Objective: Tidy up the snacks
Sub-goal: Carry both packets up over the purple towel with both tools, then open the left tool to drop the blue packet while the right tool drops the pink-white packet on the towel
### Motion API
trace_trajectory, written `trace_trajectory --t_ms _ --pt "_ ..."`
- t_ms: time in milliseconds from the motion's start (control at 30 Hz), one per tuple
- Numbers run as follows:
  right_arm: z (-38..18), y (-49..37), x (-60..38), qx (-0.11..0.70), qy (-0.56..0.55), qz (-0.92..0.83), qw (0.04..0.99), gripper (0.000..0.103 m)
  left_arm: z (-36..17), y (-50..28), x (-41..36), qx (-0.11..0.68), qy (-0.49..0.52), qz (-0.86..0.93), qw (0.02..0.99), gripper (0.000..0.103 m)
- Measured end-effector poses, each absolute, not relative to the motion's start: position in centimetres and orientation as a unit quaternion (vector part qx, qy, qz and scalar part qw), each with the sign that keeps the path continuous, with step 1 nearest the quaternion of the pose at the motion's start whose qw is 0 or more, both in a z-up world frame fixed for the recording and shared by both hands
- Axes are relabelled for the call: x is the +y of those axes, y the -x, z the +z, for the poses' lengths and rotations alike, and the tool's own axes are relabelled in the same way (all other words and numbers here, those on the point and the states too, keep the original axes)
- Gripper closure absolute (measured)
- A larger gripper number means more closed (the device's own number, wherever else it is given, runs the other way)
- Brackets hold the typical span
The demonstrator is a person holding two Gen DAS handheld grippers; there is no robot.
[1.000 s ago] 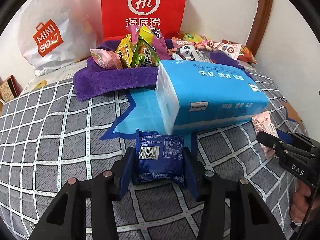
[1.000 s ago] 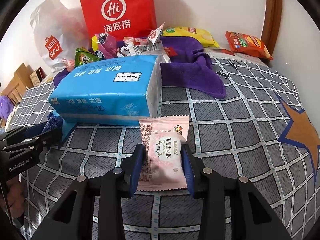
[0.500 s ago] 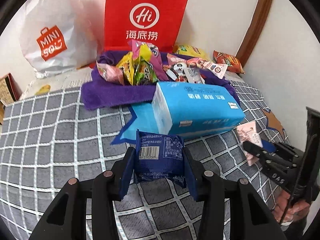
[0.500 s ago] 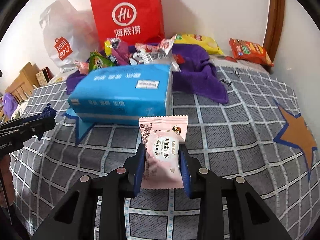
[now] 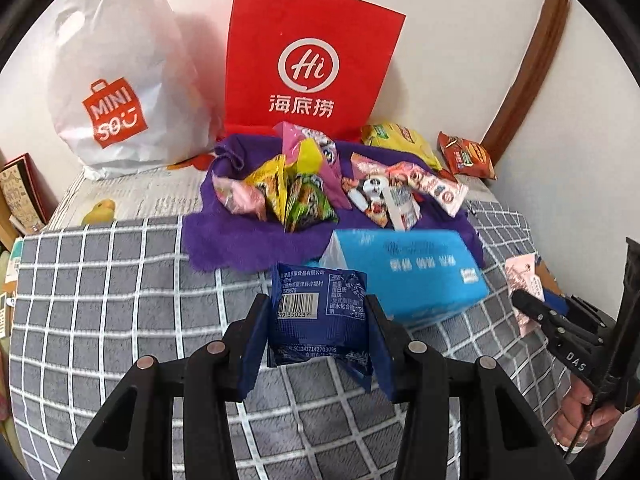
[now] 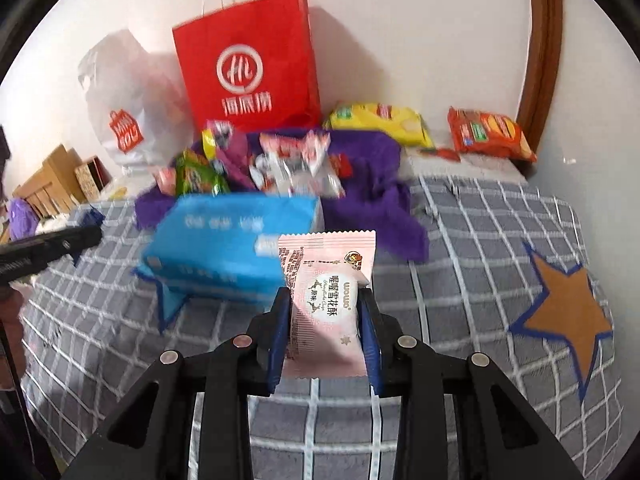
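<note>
A dark blue snack packet (image 5: 320, 316) was clenched between the pads of the left gripper (image 5: 318, 340), held above the checked blanket (image 5: 120, 300). A pink snack packet (image 6: 326, 300) was grasped by the right gripper (image 6: 326, 332). The blue tissue pack (image 5: 416, 276) lay at one o'clock from the blue packet, with the purple towel (image 5: 240, 240) of snacks beyond at twelve.

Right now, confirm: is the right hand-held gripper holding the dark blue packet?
No, the right hand-held gripper grips a pink packet.

Two grippers (image 5: 318, 336), two held snack packets (image 5: 320, 316), two shopping bags (image 5: 312, 64), one blue tissue pack (image 5: 416, 276), one purple towel (image 5: 240, 240).
</note>
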State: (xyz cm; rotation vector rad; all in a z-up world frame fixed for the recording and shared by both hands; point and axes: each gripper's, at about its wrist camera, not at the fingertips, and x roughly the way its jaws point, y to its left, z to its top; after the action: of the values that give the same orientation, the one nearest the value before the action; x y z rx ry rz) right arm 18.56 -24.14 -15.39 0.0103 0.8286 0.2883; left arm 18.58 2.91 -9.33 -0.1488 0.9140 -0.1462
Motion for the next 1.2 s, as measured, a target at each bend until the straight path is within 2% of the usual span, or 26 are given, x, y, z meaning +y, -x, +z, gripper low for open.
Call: trace_trajectory --t_ms 400,667,900,1200 --pt "-7.4 -26.4 -21.4 0.340 0.010 0.142 0.930 0.070 -4.2 -25.6 3.1 0.416 0.061 -0.056 0.906 0.059" --pt "-4.8 -32.1 -19.1 0.325 0.005 0.173 0.930 0.070 -2.7 -30.7 3.8 0.408 0.076 -0.049 0.908 0.059" --pt "-8.5 -35.4 -17.3 0.368 -0.009 0.210 0.906 0.070 -4.4 -33.8 5.3 0.411 0.098 -0.048 0.905 0.059" --pt "-13.2 -37.5 -15.7 0.423 0.031 0.230 0.876 0.070 -6.7 -35.2 5.4 0.435 0.090 -0.054 0.894 0.059"
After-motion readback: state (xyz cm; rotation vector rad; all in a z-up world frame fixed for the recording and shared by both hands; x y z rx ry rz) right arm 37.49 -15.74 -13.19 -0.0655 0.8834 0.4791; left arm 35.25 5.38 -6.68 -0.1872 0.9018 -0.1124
